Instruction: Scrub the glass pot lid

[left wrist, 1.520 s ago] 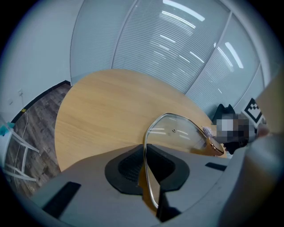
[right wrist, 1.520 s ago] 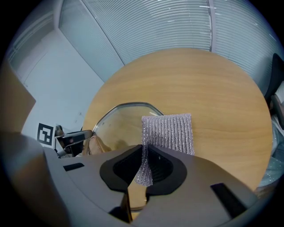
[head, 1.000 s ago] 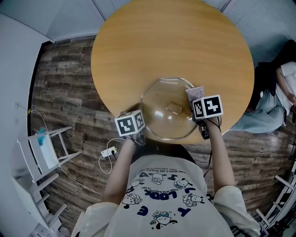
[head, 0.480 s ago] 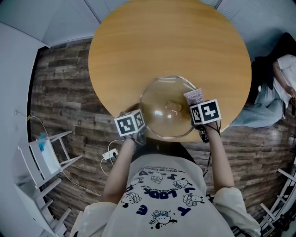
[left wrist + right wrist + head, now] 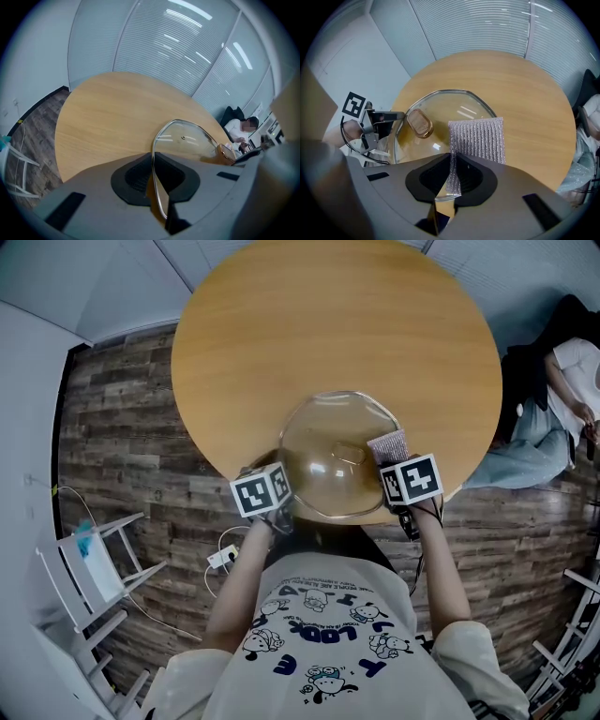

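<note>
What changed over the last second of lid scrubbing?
The right gripper drew the scrubbing pad back across the glass lid toward the person. The left gripper stays clamped on the lid's rim; the lid has not shifted.

Your head camera looks steeply down from above: your shirt (image 5: 328, 634) sits at 6 o'clock and the round desk (image 5: 328, 324) spreads up to 12. The left claw (image 5: 284, 498) carries its camera right on the jaws, so near that the glass pot lid (image 5: 187, 140) runs edge-on under the lens, facing across the desk to the blinds (image 5: 178, 42). The right claw (image 5: 451, 180) camera looks over the lid from the opposite side, with the scrub pad (image 5: 480, 140) close up and the left claw at 9 o'clock. All three views share the lid and the desk.
</note>
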Action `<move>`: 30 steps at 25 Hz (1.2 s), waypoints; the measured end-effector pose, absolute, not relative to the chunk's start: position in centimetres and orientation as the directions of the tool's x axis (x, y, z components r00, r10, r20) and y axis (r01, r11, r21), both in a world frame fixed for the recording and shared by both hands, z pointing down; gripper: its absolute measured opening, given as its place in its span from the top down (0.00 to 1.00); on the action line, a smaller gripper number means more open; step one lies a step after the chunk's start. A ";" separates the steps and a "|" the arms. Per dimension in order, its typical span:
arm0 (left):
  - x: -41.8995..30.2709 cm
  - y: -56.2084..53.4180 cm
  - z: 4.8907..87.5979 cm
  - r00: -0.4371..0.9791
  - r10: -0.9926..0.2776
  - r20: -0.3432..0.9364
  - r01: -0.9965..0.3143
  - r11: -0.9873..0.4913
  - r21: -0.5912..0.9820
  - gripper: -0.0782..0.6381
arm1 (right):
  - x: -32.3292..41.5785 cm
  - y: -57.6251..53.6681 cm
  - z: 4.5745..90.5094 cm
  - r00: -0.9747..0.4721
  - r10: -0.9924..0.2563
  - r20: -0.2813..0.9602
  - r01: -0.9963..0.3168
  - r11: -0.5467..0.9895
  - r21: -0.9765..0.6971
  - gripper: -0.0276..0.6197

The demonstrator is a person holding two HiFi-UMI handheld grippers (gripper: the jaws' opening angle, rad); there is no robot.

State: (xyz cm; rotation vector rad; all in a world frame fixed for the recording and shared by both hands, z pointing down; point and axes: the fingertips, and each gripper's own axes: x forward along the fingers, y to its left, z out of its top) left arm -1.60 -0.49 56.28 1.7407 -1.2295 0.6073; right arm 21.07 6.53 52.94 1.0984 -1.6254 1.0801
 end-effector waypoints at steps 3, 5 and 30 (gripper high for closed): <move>-1.5 -0.5 56.2 0.391 -0.476 0.788 -0.915 -0.109 0.389 0.85 | 20.8 7.1 52.8 -0.232 -0.195 0.953 -0.956 0.227 -0.186 0.87; -1.5 -0.5 56.2 0.395 -0.476 0.786 -0.914 -0.113 0.390 0.85 | 20.7 7.4 52.9 -0.232 -0.197 0.953 -0.957 0.219 -0.188 0.87; -1.3 -0.5 56.2 0.431 -0.458 0.777 -0.899 -0.148 0.412 0.85 | 17.9 10.9 53.0 -0.240 -0.178 0.954 -0.966 0.146 -0.216 0.87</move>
